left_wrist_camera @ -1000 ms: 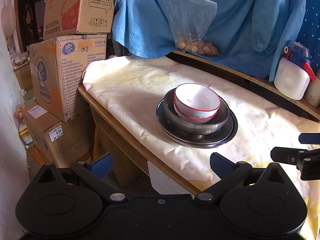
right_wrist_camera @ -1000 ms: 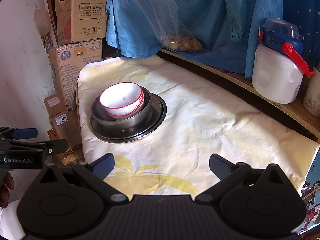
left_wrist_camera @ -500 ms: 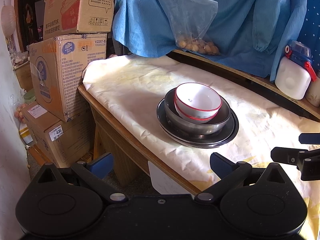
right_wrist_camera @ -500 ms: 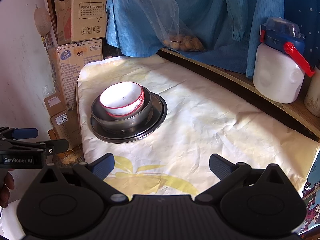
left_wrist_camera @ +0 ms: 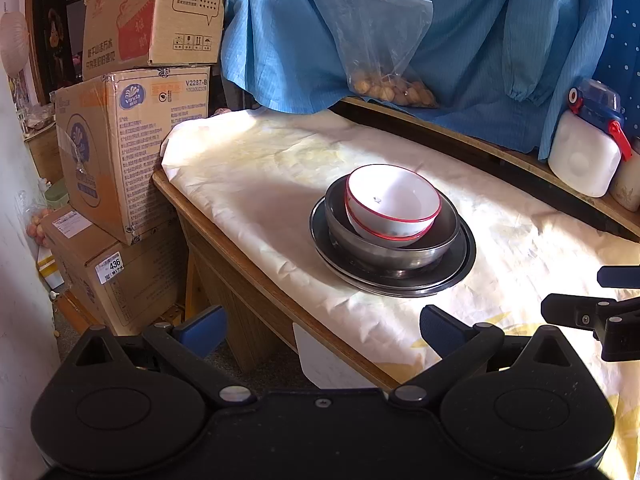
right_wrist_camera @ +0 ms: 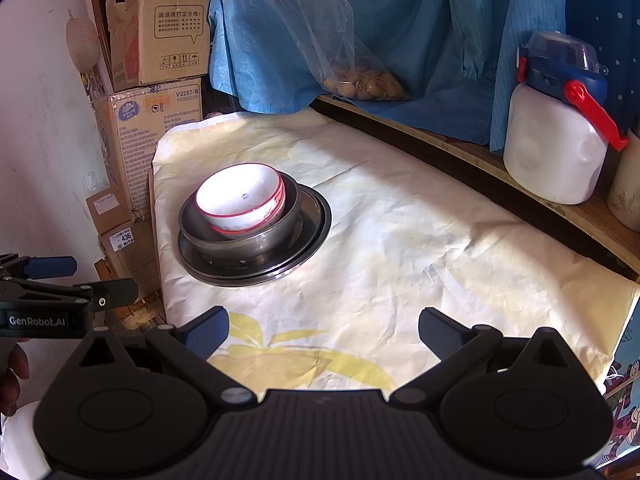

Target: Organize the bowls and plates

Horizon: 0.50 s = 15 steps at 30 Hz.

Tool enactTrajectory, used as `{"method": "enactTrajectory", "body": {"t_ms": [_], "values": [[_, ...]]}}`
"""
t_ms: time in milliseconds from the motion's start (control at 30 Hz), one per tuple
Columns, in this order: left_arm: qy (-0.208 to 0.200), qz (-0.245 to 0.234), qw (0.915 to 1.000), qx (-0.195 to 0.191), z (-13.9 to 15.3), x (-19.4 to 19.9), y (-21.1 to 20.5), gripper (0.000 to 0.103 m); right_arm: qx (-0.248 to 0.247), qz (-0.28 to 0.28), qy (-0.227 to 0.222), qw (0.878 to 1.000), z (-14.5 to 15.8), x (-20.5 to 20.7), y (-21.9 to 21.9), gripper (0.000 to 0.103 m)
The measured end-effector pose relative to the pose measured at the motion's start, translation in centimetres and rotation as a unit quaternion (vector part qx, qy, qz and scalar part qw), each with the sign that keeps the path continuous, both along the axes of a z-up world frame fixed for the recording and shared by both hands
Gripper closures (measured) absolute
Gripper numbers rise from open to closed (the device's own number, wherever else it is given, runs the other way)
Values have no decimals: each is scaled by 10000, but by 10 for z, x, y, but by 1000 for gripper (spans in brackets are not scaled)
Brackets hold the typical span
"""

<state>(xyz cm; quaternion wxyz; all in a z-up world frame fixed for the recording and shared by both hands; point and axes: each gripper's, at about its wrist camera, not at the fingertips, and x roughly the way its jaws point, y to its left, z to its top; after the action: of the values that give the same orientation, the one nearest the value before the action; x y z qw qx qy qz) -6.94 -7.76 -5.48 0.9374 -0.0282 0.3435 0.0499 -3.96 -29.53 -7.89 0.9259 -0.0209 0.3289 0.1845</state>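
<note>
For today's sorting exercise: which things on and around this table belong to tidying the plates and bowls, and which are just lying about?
Belongs to the job:
white bowls, red-rimmed, nested
metal bowl holding them
metal plates underneath
left gripper and right gripper, both open and empty

Just lying about:
cardboard boxes
bag of nuts
white jug
blue cloth

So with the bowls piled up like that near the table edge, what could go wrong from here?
Three things, I'd guess. The white bowl sits tilted inside the metal bowl, so lifting the pile could make it slide or tip out. The metal plate rests on a wrinkled cloth close to the table's left edge; dragging the cloth could pull the pile off. Both grippers, left and right, have open jaws; smooth rims may slip when pinched.
</note>
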Motion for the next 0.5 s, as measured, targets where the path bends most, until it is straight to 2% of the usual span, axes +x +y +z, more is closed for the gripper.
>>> {"method": "enactTrajectory", "body": {"t_ms": [500], "values": [[0, 4, 10000, 8, -1, 0, 1, 1, -2, 3, -2, 10000, 0, 1, 0, 0]]}}
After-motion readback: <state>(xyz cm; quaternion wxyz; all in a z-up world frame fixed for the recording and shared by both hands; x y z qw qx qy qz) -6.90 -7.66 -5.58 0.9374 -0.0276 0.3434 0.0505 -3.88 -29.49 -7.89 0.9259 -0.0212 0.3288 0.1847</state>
